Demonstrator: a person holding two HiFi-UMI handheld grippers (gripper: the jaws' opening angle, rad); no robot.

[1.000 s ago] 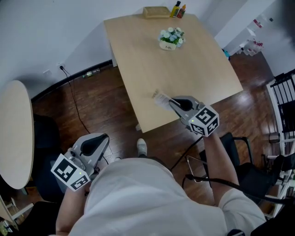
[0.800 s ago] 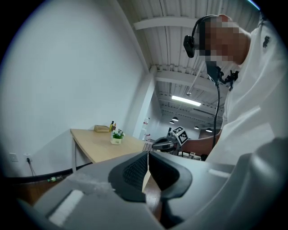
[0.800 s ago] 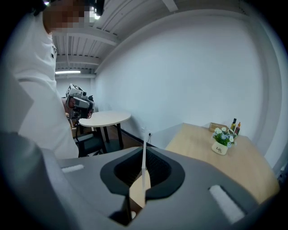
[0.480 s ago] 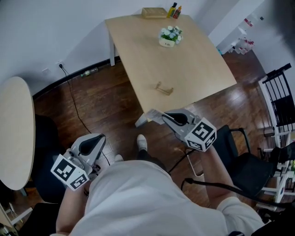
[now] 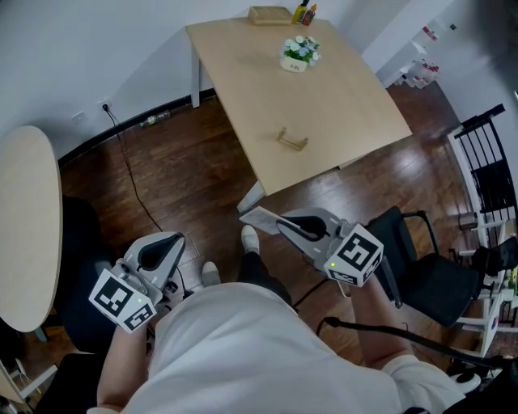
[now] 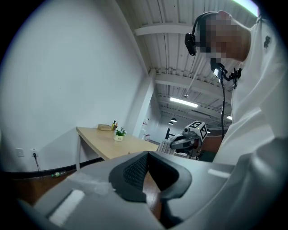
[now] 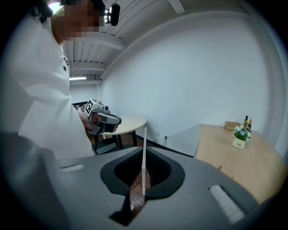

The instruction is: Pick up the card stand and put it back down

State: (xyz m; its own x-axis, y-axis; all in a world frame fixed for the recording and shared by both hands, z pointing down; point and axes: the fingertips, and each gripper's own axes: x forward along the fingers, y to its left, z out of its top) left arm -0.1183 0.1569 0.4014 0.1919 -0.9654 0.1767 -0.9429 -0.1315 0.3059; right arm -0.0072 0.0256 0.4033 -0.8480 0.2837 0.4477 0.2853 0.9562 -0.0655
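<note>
The card stand (image 5: 292, 140) is a small wooden strip lying on the light wooden table (image 5: 348, 97); in the right gripper view the stand (image 7: 220, 167) is a tiny speck. My right gripper (image 5: 279, 223) hangs over the floor, off the table's near edge, shut on a thin white card (image 5: 259, 217). That card (image 7: 144, 157) stands edge-on between the jaws of the right gripper (image 7: 144, 152). My left gripper (image 5: 173, 241) is low at my left side, over the floor. Seen in its own view, the left gripper (image 6: 147, 154) has its jaws together with nothing between them.
A small flower pot (image 5: 299, 52), a flat box (image 5: 269, 14) and two bottles (image 5: 305, 11) sit at the table's far end. A round table (image 5: 24, 218) stands to the left, a black chair (image 5: 425, 275) and a black rack (image 5: 494, 162) to the right. A cable (image 5: 133, 182) trails over the floor.
My right gripper has drawn back from the table toward me, taking the white card with it. The wooden stand stayed on the table. The left gripper has barely moved.
</note>
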